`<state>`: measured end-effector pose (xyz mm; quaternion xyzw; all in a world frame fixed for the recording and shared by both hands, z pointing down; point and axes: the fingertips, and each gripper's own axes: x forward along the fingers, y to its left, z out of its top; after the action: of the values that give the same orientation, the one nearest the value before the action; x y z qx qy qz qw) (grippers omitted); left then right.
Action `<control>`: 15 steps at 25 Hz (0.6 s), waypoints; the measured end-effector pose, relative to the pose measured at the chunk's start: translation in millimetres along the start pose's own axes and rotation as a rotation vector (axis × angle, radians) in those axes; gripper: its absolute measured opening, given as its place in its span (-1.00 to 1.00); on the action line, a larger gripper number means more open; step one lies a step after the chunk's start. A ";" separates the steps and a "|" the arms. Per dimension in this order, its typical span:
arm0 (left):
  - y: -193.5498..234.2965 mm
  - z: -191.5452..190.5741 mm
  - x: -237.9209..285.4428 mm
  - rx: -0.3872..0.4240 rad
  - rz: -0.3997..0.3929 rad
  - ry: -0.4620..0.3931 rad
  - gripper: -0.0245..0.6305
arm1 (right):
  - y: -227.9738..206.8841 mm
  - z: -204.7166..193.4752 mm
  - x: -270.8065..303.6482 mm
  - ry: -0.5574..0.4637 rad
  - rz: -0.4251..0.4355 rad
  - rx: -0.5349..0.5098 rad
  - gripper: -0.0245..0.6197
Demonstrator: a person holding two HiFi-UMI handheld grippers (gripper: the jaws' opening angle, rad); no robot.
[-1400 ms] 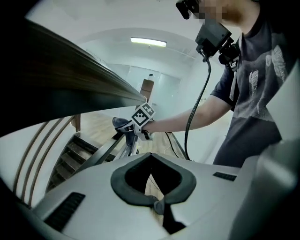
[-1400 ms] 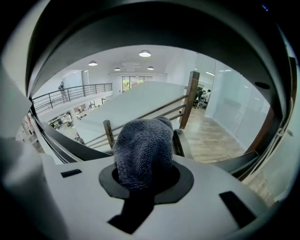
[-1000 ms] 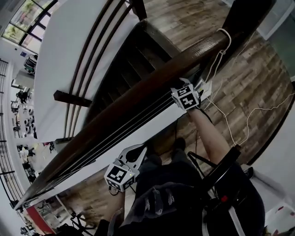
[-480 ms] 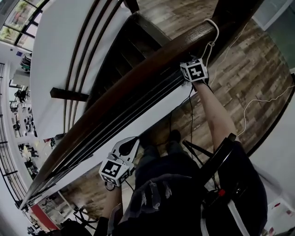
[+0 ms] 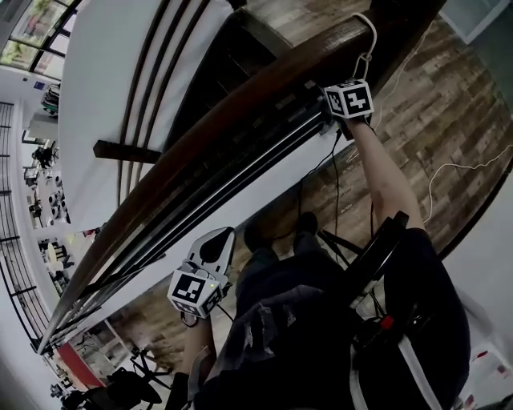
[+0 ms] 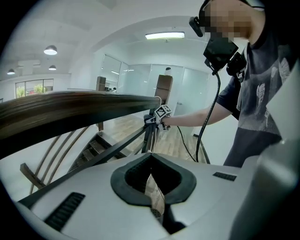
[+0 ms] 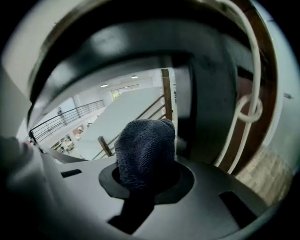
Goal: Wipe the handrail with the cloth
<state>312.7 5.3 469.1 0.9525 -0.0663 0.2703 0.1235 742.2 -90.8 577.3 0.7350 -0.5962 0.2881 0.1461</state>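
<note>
The dark wooden handrail (image 5: 232, 112) runs slantwise from lower left to upper right in the head view. My right gripper (image 5: 335, 107) is pressed against its underside near the upper end, close to a white cord (image 5: 370, 40) looped over the rail. It is shut on a dark blue-grey cloth (image 7: 145, 147), which bulges out of the jaws of my right gripper (image 7: 145, 180) under the rail's curved underside (image 7: 140, 44). My left gripper (image 5: 215, 247) hangs below the rail, apart from it. The left gripper (image 6: 152, 187) has its jaws together and holds nothing. The rail (image 6: 70, 110) passes above it.
Thin metal bars (image 5: 240, 172) run under the rail, with dark stairs (image 5: 208, 88) beyond. A dark post (image 5: 405, 24) ends the rail at top right. White cable (image 5: 457, 172) trails over the wood floor (image 5: 417, 112). The cord (image 7: 251, 110) hangs right of the cloth.
My right gripper has slid up along the rail with the cloth to its upper end by the cord loop. The left gripper has drifted slightly down and left.
</note>
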 end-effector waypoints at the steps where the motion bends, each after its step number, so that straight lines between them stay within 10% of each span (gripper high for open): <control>1: 2.3 -0.2 -3.6 -0.003 0.004 -0.005 -0.91 | 13.5 4.2 -11.8 -0.012 0.046 -0.018 -0.71; 9: 18.5 1.8 -25.4 0.028 -0.018 -0.067 -0.91 | 194.1 -2.0 -100.1 -0.062 0.458 -0.086 -0.71; 15: 37.6 -29.4 -80.7 0.045 -0.034 -0.128 -0.91 | 319.1 -33.1 -135.9 -0.035 0.570 -0.151 -0.71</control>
<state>222.6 -18.0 457.9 0.9714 -0.0520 0.2079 0.1023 410.7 -43.3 481.1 0.5299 -0.8007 0.2598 0.1034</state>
